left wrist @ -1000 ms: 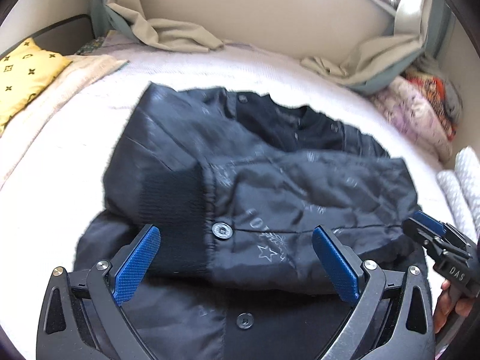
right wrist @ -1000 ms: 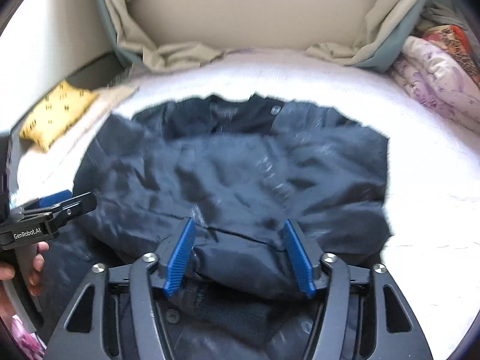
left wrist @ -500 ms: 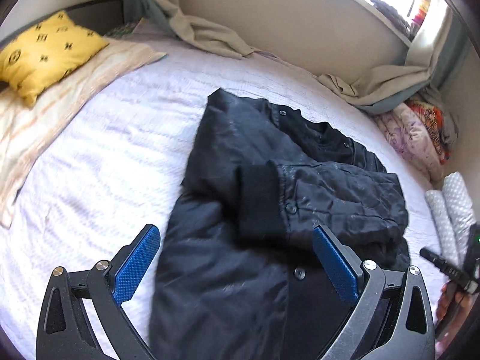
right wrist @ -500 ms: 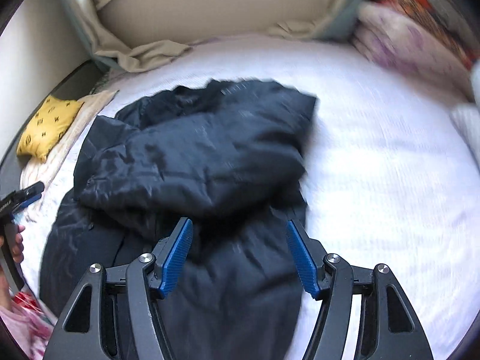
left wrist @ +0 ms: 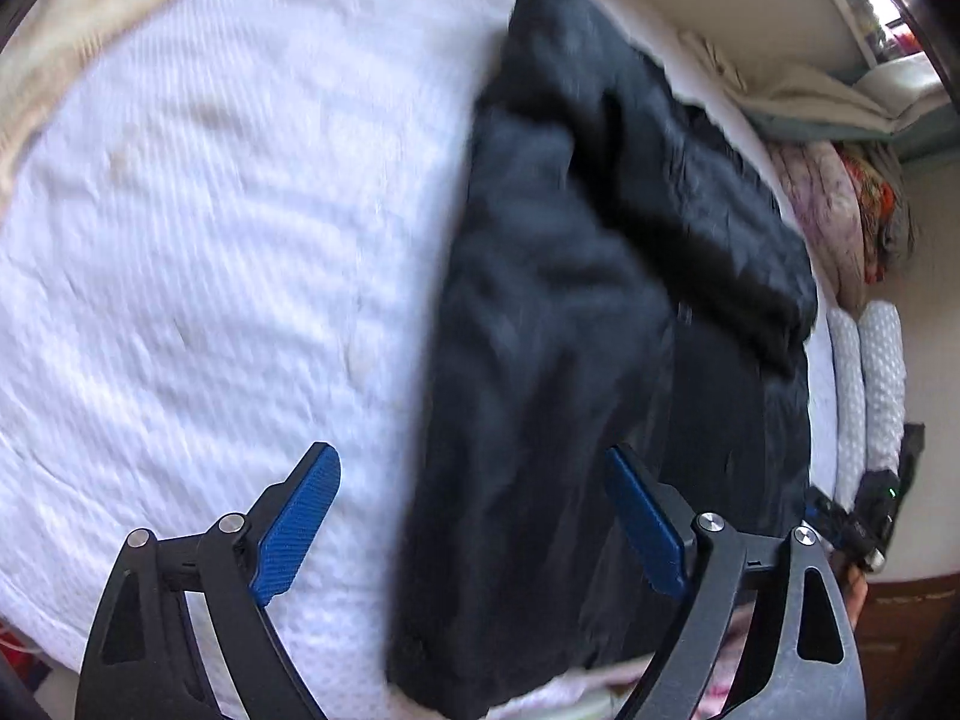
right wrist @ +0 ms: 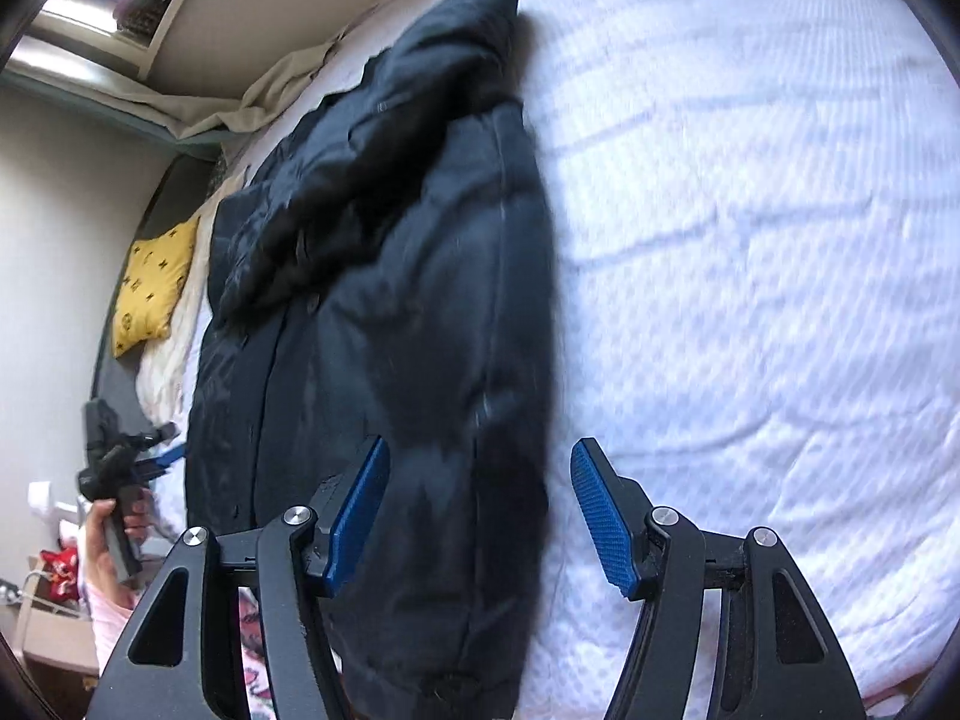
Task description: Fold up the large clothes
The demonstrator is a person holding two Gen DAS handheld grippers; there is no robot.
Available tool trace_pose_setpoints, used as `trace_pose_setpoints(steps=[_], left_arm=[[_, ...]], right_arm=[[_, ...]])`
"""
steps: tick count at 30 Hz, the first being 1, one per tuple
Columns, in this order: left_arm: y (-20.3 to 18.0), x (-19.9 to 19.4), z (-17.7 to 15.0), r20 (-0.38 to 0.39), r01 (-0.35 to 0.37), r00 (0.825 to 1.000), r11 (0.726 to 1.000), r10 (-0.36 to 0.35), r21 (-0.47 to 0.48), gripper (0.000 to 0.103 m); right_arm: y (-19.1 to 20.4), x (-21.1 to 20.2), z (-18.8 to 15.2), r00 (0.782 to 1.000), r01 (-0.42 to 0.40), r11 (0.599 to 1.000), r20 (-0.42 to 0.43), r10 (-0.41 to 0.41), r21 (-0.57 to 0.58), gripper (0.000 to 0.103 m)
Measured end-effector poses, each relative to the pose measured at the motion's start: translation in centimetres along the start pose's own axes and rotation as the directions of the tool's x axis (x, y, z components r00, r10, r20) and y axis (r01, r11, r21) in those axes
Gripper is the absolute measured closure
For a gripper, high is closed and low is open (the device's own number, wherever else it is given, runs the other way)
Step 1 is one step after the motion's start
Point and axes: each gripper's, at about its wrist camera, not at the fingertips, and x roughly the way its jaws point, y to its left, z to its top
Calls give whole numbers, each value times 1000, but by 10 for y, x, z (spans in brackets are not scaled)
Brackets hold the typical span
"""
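Note:
A black jacket (left wrist: 576, 324) lies on the white bed, both sleeves folded across its chest, hem toward the bed's near edge; it also shows in the right wrist view (right wrist: 396, 300). My left gripper (left wrist: 474, 516) is open and empty, above the jacket's left hem edge. My right gripper (right wrist: 480, 510) is open and empty, above the jacket's right hem edge. The right gripper appears at the far right of the left wrist view (left wrist: 858, 516), and the left gripper at the left of the right wrist view (right wrist: 126, 468).
The white quilted bedspread (left wrist: 198, 252) spreads on both sides of the jacket. A yellow pillow (right wrist: 153, 282) lies at the head end. Piled floral bedding (left wrist: 840, 210) and rolled white cloths (left wrist: 876, 396) sit at the bed's right side.
Both grippers have pulled back from the folded sleeves toward the jacket's hem and swung outward. The views are blurred with motion. The jacket has not moved.

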Motion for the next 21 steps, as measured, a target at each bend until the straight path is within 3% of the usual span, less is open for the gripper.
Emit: trace_pose_setpoints(steps=[3, 6, 9, 12, 15, 17, 18, 21], left_arm=[[3, 13, -13, -52, 93, 994, 996, -93, 6, 13], [1, 13, -18, -57, 102, 993, 995, -100, 24, 18], [1, 17, -21, -85, 153, 985, 988, -152, 12, 31], [-1, 18, -24, -89, 132, 988, 991, -128, 36, 36], [-7, 21, -28, -103, 130, 987, 990, -124, 56, 55], [-10, 24, -30, -113, 146, 984, 988, -139, 56, 74], [-11, 25, -31, -124, 176, 978, 983, -169, 45, 79], [-19, 26, -38, -122, 173, 979, 983, -165, 57, 79]], right_arm=[[-11, 7, -11, 997, -70, 996, -28, 72, 49, 44], [-16, 13, -19, 988, -142, 987, -57, 146, 80, 46], [-14, 20, -28, 975, -196, 976, -87, 204, 91, 47], [-2, 27, -33, 970, -211, 976, -111, 215, 48, 49], [7, 33, -32, 968, -210, 978, -136, 209, 14, 82], [5, 34, -32, 965, -220, 975, -142, 220, 22, 89], [5, 33, -30, 964, -225, 974, -140, 226, 19, 92], [11, 22, -25, 962, -252, 968, -107, 250, -7, 95]])
